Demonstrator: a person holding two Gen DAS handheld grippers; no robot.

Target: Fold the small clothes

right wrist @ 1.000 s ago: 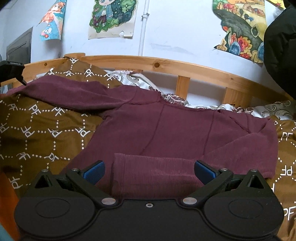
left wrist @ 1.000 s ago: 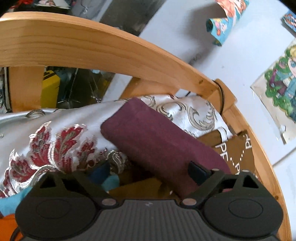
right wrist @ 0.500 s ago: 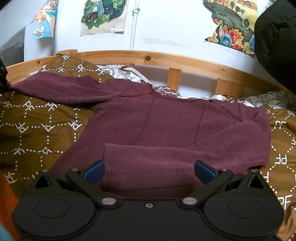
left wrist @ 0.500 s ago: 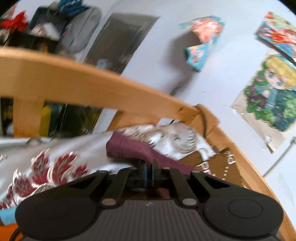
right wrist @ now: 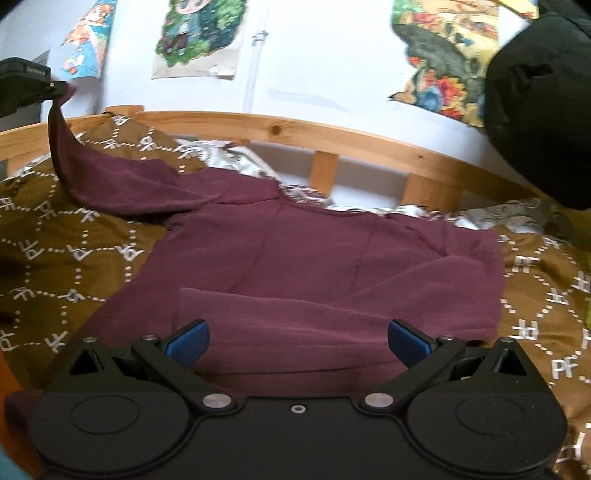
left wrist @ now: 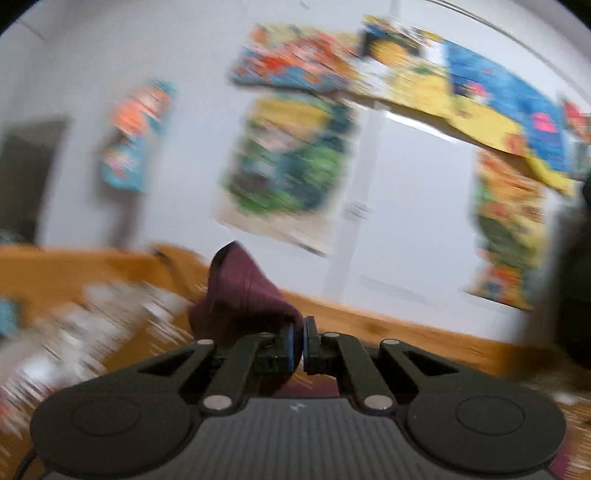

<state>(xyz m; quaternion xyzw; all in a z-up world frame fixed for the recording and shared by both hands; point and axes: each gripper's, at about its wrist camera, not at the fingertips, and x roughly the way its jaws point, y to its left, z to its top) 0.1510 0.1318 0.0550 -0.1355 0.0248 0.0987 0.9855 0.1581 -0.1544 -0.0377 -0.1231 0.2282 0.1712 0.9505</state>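
A small maroon sweater lies spread on a brown patterned blanket, its near sleeve folded across the body. The far-left sleeve is lifted off the blanket. My left gripper is shut on that sleeve's cuff, and the left wrist view is blurred. The same gripper shows at the upper left of the right wrist view, holding the sleeve end up. Just over the sweater's near hem my right gripper stands open, with the folded sleeve lying below its blue pads.
A wooden bed rail runs behind the blanket. A white patterned cloth lies by the rail. Posters hang on the white wall. A black garment hangs at the upper right.
My left gripper closed on the sleeve cuff, lifted it off the blanket and swung round toward the wall. The right gripper stayed open and edged a little closer over the sweater.
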